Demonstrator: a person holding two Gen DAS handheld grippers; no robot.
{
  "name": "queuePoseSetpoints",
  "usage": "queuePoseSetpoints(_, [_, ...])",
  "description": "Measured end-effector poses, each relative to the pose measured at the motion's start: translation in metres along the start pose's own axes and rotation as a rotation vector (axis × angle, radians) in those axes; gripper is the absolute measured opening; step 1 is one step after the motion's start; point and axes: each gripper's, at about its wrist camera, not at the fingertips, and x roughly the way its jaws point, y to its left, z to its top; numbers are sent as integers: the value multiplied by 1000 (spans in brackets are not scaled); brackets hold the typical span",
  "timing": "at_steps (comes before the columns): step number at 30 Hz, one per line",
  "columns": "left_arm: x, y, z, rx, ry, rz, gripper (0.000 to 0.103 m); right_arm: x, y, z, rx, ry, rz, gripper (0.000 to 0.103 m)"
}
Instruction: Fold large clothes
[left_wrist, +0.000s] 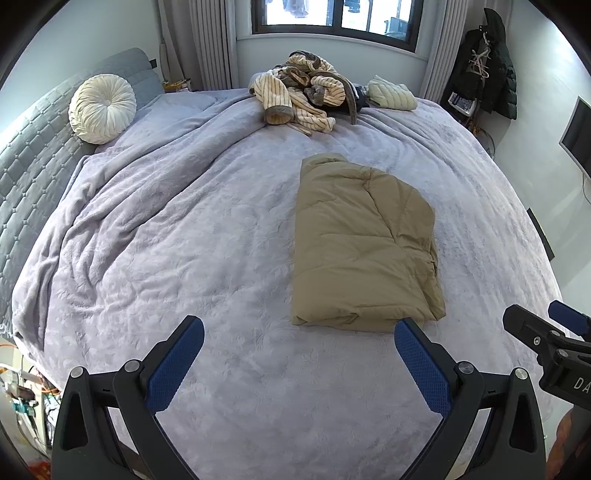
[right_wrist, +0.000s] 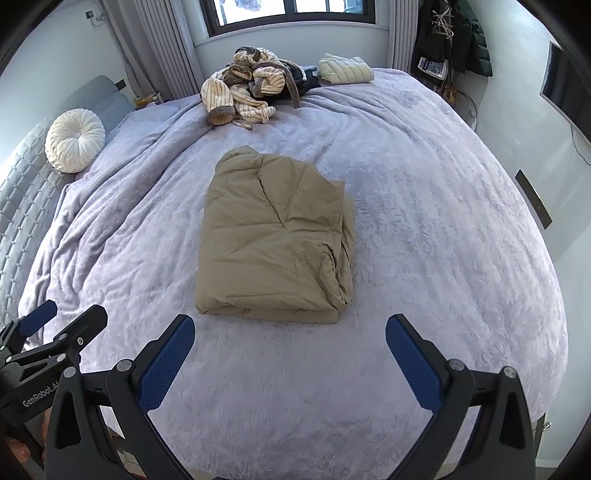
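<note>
Both my grippers, left gripper (left_wrist: 299, 341) and right gripper (right_wrist: 290, 338), gape empty; the puffy folded jacket (right_wrist: 275, 236) may spring open if nudged.

Matt quilted tan jacket (right_wrist: 273, 236) lies on fuzzy lilac blanket (right_wrist: 424, 206).

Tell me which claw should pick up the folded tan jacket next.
Right, probably. The tan jacket lies almost straight ahead of the open right claw, its near edge between the fingers. For the open left claw, it sits off to the right side.
</note>
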Motion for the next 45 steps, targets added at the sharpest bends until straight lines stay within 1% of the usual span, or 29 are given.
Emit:
queuePoseSetpoints(7, [4,-2,4,9,0,-1,103,0,0,3,-1,0,-3,103])
queuePoseSetpoints(12, [6,-4,6,11,4,-1,103,4,-5,15,-3,2,-5,103])
queuePoseSetpoints(25, [11,-7,14,19,6,-3,103,4,-4,17,-6,-2,-9,103])
queuePoseSetpoints(29, [13,-6,16,21,9,-7,103,8,-5,24,-8,-5,-11,103])
queuePoseSetpoints(45, [14,-6,18,22,6,-7,103,6,-2,21,-5,-7,-15,103])
